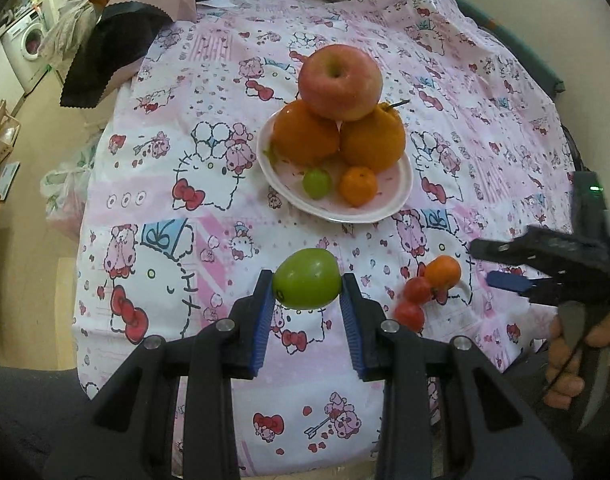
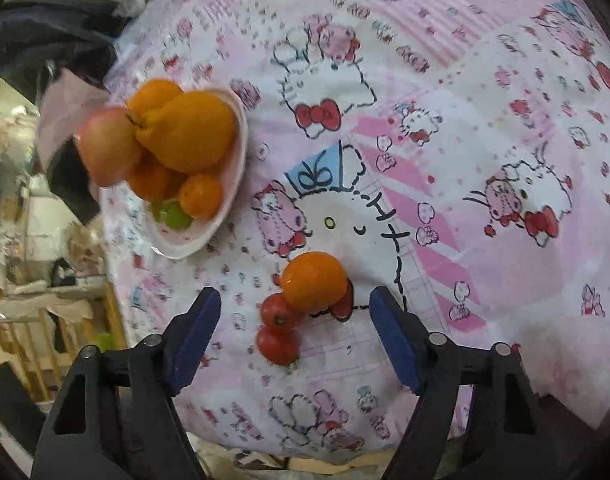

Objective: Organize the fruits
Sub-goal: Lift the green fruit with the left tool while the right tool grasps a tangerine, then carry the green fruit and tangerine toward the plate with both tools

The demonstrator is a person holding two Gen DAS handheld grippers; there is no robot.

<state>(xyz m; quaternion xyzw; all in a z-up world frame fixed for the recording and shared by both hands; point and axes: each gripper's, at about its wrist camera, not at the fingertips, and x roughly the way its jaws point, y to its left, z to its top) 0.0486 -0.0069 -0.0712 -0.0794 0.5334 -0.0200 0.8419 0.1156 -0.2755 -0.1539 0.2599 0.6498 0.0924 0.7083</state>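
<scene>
Risk: we've got left gripper (image 1: pixel 307 280) clamped on green fruit (image 1: pixel 307 278) btwn its fingertips, right gripper (image 2: pixel 295 306) agape astride small orange (image 2: pixel 315 282) w/ tomatoes (image 2: pixel 279 326) touching it — closing could nudge them away.

One apple (image 1: pixel 340 82), two green fruits (image 1: pixel 307 279), four oranges (image 1: pixel 306 133), three tomatoes (image 1: pixel 417 290), one plate (image 1: pixel 401 194).

A table draped in a pink-and-white cartoon-cat printed cloth (image 1: pixel 177 216) carries a white oval plate (image 1: pixel 401 196) of piled fruit, plus a small orange tangerine (image 2: pixel 313 282) touching two red cherry tomatoes (image 2: pixel 277 345).
</scene>
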